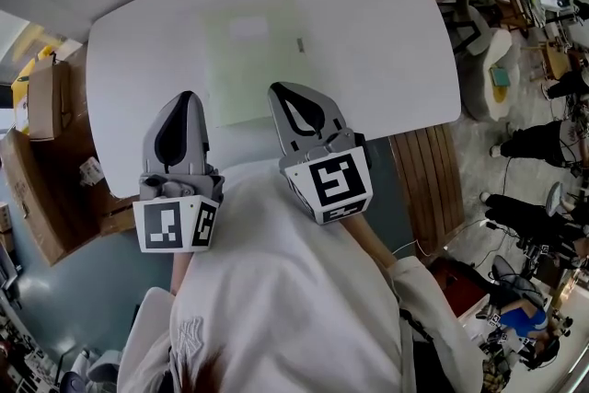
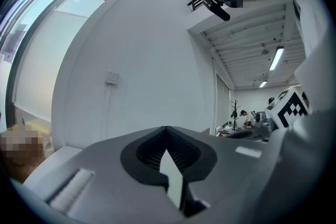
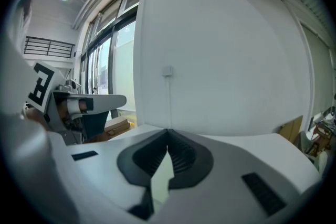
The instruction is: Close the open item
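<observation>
A pale green flat sheet (image 1: 250,60) lies on the white table (image 1: 377,32), with a small grey piece (image 1: 299,43) at its right edge; I cannot tell whether anything on it is open. My left gripper (image 1: 187,95) hangs over the table's near edge, jaws shut and empty. My right gripper (image 1: 276,87) sits beside it, its tips over the sheet's near edge, also shut on nothing. In the left gripper view the left gripper (image 2: 166,128) faces a white wall with its tips together. The right gripper (image 3: 168,131) looks the same in its own view.
Cardboard boxes (image 1: 41,179) stand on the floor at the left. A slatted wooden bench (image 1: 433,189) is at the table's right, an office chair (image 1: 474,5) beyond it, and seated people (image 1: 543,143) further right. My white-sleeved torso fills the lower head view.
</observation>
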Demonstrator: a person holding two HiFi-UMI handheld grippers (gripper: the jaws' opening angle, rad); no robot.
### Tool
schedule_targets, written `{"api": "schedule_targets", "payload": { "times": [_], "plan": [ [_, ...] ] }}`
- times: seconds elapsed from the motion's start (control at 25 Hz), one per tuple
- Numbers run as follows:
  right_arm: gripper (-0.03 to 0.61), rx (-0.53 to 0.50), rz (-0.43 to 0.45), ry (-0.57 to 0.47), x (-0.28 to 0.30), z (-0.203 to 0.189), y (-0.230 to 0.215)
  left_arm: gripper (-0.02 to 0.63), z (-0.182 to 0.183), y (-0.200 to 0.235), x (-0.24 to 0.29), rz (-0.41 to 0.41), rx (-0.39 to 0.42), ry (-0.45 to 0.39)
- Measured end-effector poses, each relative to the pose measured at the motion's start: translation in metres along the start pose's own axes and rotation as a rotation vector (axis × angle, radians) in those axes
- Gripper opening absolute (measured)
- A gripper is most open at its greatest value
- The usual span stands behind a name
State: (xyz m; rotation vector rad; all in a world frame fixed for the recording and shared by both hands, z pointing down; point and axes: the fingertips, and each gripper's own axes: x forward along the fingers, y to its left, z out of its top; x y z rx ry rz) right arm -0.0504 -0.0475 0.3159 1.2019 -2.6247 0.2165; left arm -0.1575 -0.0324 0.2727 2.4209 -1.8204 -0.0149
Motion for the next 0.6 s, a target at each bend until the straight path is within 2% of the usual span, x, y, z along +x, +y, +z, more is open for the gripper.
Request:
{"api": "schedule_targets", "payload": {
  "times": [0.6],
  "plan": [
    [0.009, 0.014, 0.003, 0.032, 0.004, -0.013, 0.002, 0.008, -0.009, 0.003, 0.001, -0.009, -0.017, 0.021]
  ]
}}
